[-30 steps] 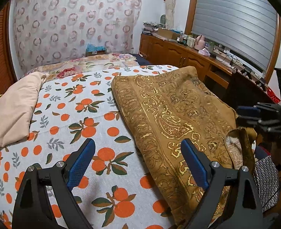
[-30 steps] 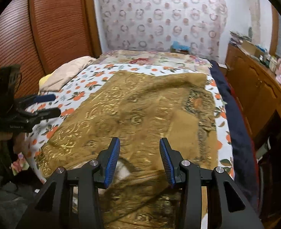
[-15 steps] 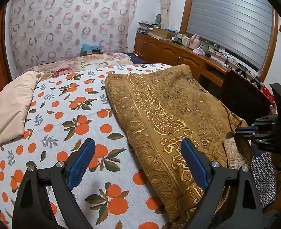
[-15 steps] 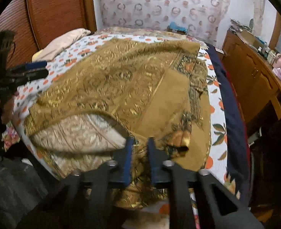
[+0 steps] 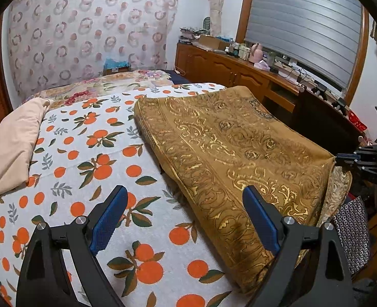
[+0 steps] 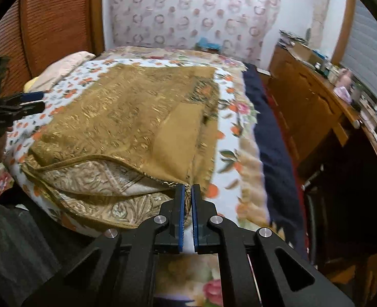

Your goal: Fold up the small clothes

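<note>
A brown cloth with gold paisley print (image 5: 229,153) lies spread over the right half of the bed; it also shows in the right wrist view (image 6: 127,122). My right gripper (image 6: 187,188) is shut on the cloth's near corner and holds it lifted, so the pale underside (image 6: 91,179) shows. That gripper also appears at the right edge of the left wrist view (image 5: 352,157). My left gripper (image 5: 183,209) is open and empty above the cloth's near left edge; it shows at the left of the right wrist view (image 6: 30,101).
The bed has a white sheet with orange fruit print (image 5: 86,168). A beige pillow (image 5: 9,148) lies at its left. A wooden cabinet with clutter (image 5: 239,69) runs along the right. A dark blue blanket (image 6: 267,138) edges the bed.
My right gripper closed on the cloth's near corner and has lifted it, showing the underside. The left gripper stayed open and shifted slightly toward the cloth.
</note>
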`<state>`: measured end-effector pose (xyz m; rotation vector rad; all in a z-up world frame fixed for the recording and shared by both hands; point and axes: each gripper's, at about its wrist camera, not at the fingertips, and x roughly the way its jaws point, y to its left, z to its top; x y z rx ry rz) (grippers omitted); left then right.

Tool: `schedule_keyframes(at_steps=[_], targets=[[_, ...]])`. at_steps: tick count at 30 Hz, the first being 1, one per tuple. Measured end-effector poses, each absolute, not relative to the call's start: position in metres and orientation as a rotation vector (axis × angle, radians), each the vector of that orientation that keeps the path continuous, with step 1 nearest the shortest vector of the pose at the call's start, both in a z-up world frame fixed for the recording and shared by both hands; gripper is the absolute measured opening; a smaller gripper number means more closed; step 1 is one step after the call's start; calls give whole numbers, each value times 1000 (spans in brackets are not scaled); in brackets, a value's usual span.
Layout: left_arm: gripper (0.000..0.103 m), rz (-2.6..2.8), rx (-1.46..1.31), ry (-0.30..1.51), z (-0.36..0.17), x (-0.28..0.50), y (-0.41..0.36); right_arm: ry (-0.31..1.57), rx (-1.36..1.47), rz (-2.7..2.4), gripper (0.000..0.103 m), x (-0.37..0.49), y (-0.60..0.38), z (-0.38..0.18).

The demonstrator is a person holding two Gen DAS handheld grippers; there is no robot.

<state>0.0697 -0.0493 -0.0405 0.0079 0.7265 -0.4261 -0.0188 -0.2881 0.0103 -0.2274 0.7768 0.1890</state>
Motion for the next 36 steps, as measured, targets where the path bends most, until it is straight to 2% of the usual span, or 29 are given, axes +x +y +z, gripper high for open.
schedule_keyframes(at_steps=[3, 4, 6, 8, 11, 15, 19, 26, 36], targets=[[92, -424, 15, 729, -42, 69, -50, 782, -233, 178, 6, -19, -283, 8], [92, -422, 16, 730, -42, 69, -50, 775, -229, 182, 10, -18, -280, 11], [92, -420, 14, 732, -42, 70, -50, 740, -220, 182, 27, -21, -276, 17], [92, -420, 15, 737, -43, 70, -50, 713, -205, 207, 28, -18, -267, 24], [92, -425, 18, 741, -45, 69, -52, 688, -223, 220, 42, -19, -256, 27], [92, -425, 26, 742, -46, 68, -53, 671, -193, 224, 50, -11, -252, 24], [92, -424, 23, 753, -49, 69, -52, 684, -177, 218, 52, 10, -250, 6], [92, -426, 23, 779, -56, 68, -53, 747, -165, 190, 66, 25, -257, -13], [92, -463, 4, 832, -69, 45, -50, 837, -80, 200, 68, 25, -270, -30]])
